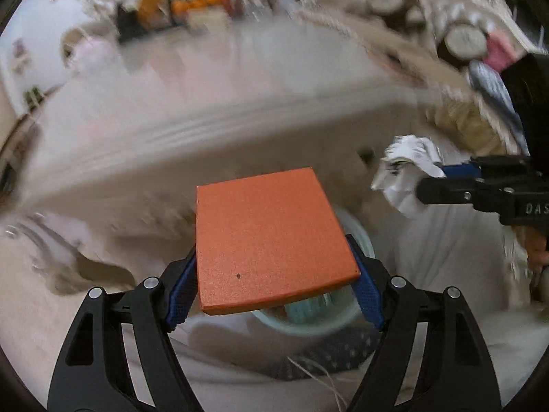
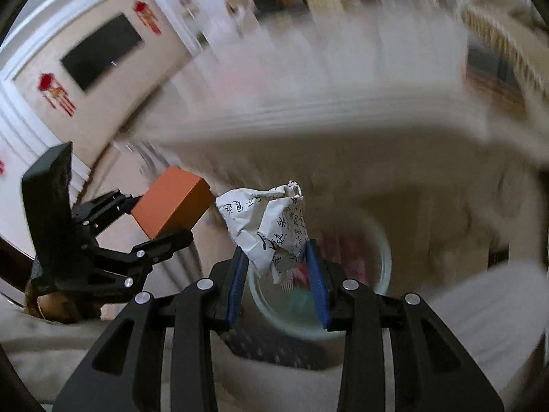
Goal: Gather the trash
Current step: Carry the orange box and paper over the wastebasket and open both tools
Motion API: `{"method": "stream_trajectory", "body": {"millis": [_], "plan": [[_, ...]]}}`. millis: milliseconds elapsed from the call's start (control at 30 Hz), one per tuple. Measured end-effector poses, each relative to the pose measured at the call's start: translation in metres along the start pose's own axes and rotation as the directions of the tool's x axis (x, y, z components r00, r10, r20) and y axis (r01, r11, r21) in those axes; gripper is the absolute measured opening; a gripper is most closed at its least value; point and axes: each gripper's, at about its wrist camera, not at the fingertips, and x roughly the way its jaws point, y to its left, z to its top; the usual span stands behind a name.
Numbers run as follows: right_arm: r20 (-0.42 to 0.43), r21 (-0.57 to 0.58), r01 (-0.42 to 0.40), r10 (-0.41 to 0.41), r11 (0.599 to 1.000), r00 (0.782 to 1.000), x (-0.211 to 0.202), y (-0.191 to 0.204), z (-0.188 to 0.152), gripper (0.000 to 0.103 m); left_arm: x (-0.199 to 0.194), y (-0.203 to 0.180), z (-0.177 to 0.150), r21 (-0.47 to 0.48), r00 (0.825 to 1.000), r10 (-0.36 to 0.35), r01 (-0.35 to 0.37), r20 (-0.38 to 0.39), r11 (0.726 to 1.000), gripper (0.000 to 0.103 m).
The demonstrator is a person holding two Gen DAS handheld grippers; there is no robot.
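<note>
Blue-padded fingers (image 1: 182,292) of the left gripper (image 1: 274,288) stand wide in the left wrist view and clamp an orange box (image 1: 271,240) between them, one pad on each side edge, the flat top of the box tilted up toward the camera. Under the near end of the box, partly hidden by it, lies the rim of a pale green bin (image 1: 308,326), with blurred coloured scraps inside. To the right, the right gripper (image 1: 442,171) reaches in from the edge of the view with a crumpled sheet of paper (image 1: 408,161) at its tip, level with the far end of the box and apart from it. Beyond both, a pale table (image 1: 206,103) runs across the scene, smeared by blur, and the far clutter on it cannot be made out. In the right wrist view, the right gripper (image 2: 278,267) has its two blue pads drawn close and pinching the crumpled sheet of paper (image 2: 271,219), white with dark handwriting, which bulges up and away from the pads. Directly beneath and just beyond the paper sits the pale green bin (image 2: 384,267), its round mouth open to the camera. To the left, the left gripper (image 2: 151,219) holds the orange box (image 2: 171,202) near the paper, the corner of the box just beside the paper's left edge. A dark screen (image 2: 101,49) hangs on the far left wall, between red ornaments.
</note>
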Motion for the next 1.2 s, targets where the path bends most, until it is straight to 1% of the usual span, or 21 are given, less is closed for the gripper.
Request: {"method": "stream_trajectory", "body": {"millis": [67,100,167,200,233,267,300,367,400,433,467,533,633,733,800,833,900,967,1067,1100,1200], "plan": [[-0.071,0.005,0.074,-0.073,0.997,0.995,0.030,-0.011,-0.004,0.032,0.036,-0.004,-0.010,0.035,0.998,-0.014,0.016,-0.062,0.999,0.076],[-0.103,0.007,0.099,-0.098,0.995,0.990,0.045,-0.017,-0.005,0.032,0.047,-0.004,-0.012,0.045,0.997,-0.016,0.020,-0.075,0.999,0.076],[-0.167,0.025,0.110,-0.104,0.994,0.980,0.078,-0.028,-0.005,0.032,0.075,-0.004,-0.020,0.071,0.992,-0.034,0.042,-0.121,0.997,0.076],[-0.185,0.036,0.119,-0.111,0.992,0.976,0.090,-0.032,-0.004,0.032,0.085,-0.003,-0.021,0.073,0.991,-0.043,0.053,-0.127,0.996,0.076],[-0.195,0.038,0.122,-0.112,0.992,0.974,0.098,-0.033,-0.003,0.032,0.091,-0.003,-0.024,0.073,0.989,-0.055,0.066,-0.138,0.995,0.076],[-0.203,0.037,0.122,-0.112,0.992,0.973,0.101,-0.034,-0.010,0.033,0.099,-0.002,-0.026,0.072,0.987,-0.059,0.071,-0.152,0.995,0.077],[-0.210,0.041,0.132,-0.121,0.990,0.970,0.108,-0.035,-0.007,0.033,0.104,-0.001,-0.024,0.072,0.986,-0.056,0.068,-0.155,0.995,0.077],[-0.213,0.044,0.129,-0.117,0.991,0.970,0.115,-0.035,-0.008,0.036,0.109,-0.002,-0.024,0.094,0.988,-0.039,0.053,-0.146,0.994,0.078],[-0.219,0.045,0.124,-0.112,0.991,0.969,0.117,-0.035,-0.009,0.048,0.110,-0.004,-0.023,0.107,0.990,-0.024,0.039,-0.138,0.993,0.086],[-0.221,0.044,0.136,-0.123,0.990,0.968,0.117,-0.036,-0.012,0.058,0.110,-0.005,-0.024,0.123,0.992,-0.003,0.019,-0.127,0.992,0.091],[-0.218,0.040,0.147,-0.135,0.988,0.967,0.117,-0.035,-0.014,0.070,0.109,-0.006,-0.024,0.134,0.993,0.017,-0.002,-0.114,0.991,0.093],[-0.211,0.040,0.145,-0.133,0.989,0.968,0.115,-0.034,-0.013,0.070,0.109,-0.003,-0.022,0.128,0.994,0.023,-0.009,-0.105,0.992,0.093],[-0.206,0.050,0.139,-0.126,0.989,0.970,0.104,-0.039,-0.017,0.070,0.100,0.004,-0.020,0.088,0.995,-0.012,0.021,-0.099,0.996,0.093],[-0.195,0.053,0.130,-0.117,0.990,0.974,0.087,-0.033,-0.016,0.070,0.080,0.010,-0.015,0.089,0.997,-0.026,0.032,-0.068,0.996,0.093],[-0.169,0.029,0.113,-0.106,0.993,0.980,0.070,-0.025,-0.014,0.070,0.054,0.015,-0.009,0.098,0.997,-0.067,0.070,-0.033,0.993,0.093],[-0.142,0.009,0.094,-0.091,0.996,0.986,0.057,-0.021,-0.009,0.070,0.041,0.017,-0.005,0.109,0.996,-0.084,0.085,-0.013,0.990,0.093],[-0.074,-0.022,0.035,-0.037,0.999,0.997,0.027,-0.011,0.005,0.070,0.012,0.021,0.007,0.144,0.994,-0.102,0.096,0.037,0.985,0.093],[-0.011,-0.054,0.000,-0.001,0.999,1.000,0.004,-0.007,0.023,0.070,-0.013,0.026,0.024,0.173,0.988,-0.116,0.097,0.100,0.980,0.093],[0.103,-0.134,0.015,-0.001,0.991,0.995,-0.026,-0.007,0.059,0.070,-0.040,0.042,0.060,0.205,0.976,-0.100,0.060,0.192,0.977,0.093],[0.136,-0.157,0.033,-0.011,0.987,0.991,-0.033,-0.009,0.075,0.070,-0.048,0.053,0.078,0.221,0.969,-0.093,0.041,0.230,0.974,0.093],[0.222,-0.230,0.075,-0.023,0.970,0.975,-0.044,-0.016,0.128,0.070,-0.048,0.083,0.132,0.257,0.949,-0.049,-0.035,0.312,0.966,0.093]]}}
